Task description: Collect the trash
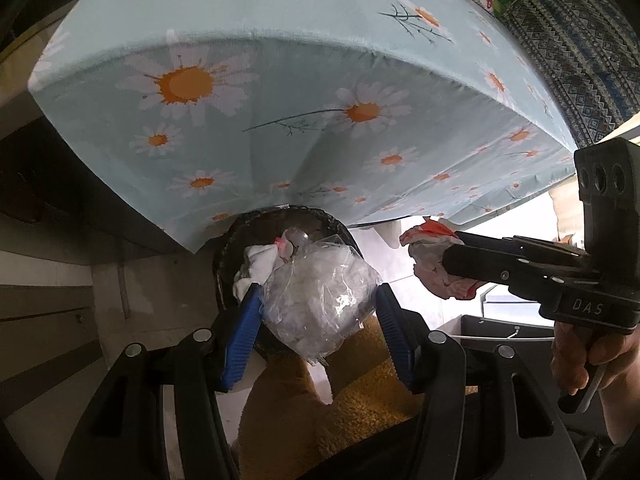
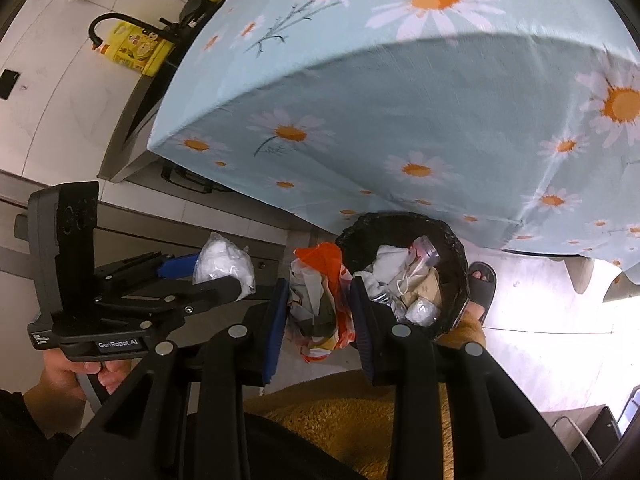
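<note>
The clear bag (image 1: 320,296) sits pinched between the left gripper's (image 1: 318,312) blue pads, right over the bin (image 2: 404,276) so it can drop in. The right gripper (image 2: 320,312) squeezes a crumpled wrapper (image 2: 320,300) beside the rim, under the tablecloth (image 2: 400,112).

Left gripper (image 1: 318,312): matt black plastic body, blue ribbed pads on the fingers (image 1: 240,340), bright metal pivot studs. It holds a clear plastic bag (image 1: 320,292), glossy and crinkled, with white wadding inside. Right gripper (image 2: 320,312): same matt plastic build, holding a crumpled wrapper (image 2: 318,300), orange and white, with a slight sheen. Waste bin (image 2: 456,240): black liner, wrinkled and glossy at the rim. Tablecloth (image 1: 280,120): light blue woven cloth, daisy print, matt. Floor tiles (image 2: 540,320): smooth, reflective. Trouser cloth (image 2: 340,416): mustard, fuzzy nap.
</note>
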{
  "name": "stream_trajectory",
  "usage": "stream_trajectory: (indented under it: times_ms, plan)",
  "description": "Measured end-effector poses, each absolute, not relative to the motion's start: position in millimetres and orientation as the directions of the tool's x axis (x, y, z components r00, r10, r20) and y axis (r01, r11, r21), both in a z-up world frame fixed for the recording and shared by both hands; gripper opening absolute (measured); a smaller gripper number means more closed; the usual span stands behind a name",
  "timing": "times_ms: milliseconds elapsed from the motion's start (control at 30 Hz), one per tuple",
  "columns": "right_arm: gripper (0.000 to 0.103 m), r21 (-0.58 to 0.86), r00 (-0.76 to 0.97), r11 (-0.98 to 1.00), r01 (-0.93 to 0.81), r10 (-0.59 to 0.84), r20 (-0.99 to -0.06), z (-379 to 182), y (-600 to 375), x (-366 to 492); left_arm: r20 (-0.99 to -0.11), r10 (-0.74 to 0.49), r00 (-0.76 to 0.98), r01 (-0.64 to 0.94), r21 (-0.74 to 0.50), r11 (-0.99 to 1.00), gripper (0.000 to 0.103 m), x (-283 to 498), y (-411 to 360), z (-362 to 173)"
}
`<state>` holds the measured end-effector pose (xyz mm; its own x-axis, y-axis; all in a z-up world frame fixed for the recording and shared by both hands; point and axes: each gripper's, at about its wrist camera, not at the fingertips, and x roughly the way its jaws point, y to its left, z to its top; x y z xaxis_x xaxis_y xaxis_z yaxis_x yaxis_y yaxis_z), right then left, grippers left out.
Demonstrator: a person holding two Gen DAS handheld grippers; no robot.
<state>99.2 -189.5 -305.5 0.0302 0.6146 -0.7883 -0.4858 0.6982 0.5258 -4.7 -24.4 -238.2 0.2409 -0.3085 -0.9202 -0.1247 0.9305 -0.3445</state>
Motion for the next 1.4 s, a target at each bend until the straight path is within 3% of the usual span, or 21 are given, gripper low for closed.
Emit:
stream_trajectory:
  times_ms: [67,133,333,900,1000,1367,1400]
  plan:
    - [0.038,0.519,0.041,0.713,-0.472,0.606,-0.794,-306.4,-191.4,99.1,-0.921,-0.310,0.236,-0.117,-0.343,0.932,0.056,-3.5,-27.2,-237.5]
    - [0.046,0.521,0.047,0.722,-0.456,0.604,-0.795,-307.1,-193.6,98.8,-0.924,-0.307,0.227,-0.123,-0.339,0.932,0.066,-2.1,-28.7,-238.3]
    - [0.052,0.521,0.083,0.747,-0.413,0.600,-0.795,-305.2,-205.2,101.4,-0.927,-0.300,0.223,-0.121,-0.332,0.936,0.066,-0.4,-27.3,-238.0]
    - [0.053,0.492,0.172,0.785,-0.378,0.581,-0.796,-286.3,-227.6,95.9,-0.929,-0.287,0.234,-0.121,-0.321,0.939,0.066,-10.6,-23.4,-225.3]
    - [0.064,0.496,0.193,0.783,-0.376,0.589,-0.785,-276.4,-232.9,93.2,-0.927,-0.277,0.251,-0.120,-0.314,0.942,0.066,-12.7,-23.8,-213.6]
    - [0.064,0.486,0.263,0.773,-0.407,0.609,-0.748,-223.6,-253.8,99.4,-0.920,-0.210,0.330,-0.132,-0.265,0.955,0.066,-0.1,-26.8,-157.2]
    - [0.064,0.483,0.271,0.773,-0.412,0.610,-0.745,-218.6,-255.3,100.8,-0.919,-0.209,0.333,-0.133,-0.265,0.955,0.071,1.3,-27.6,-151.7]
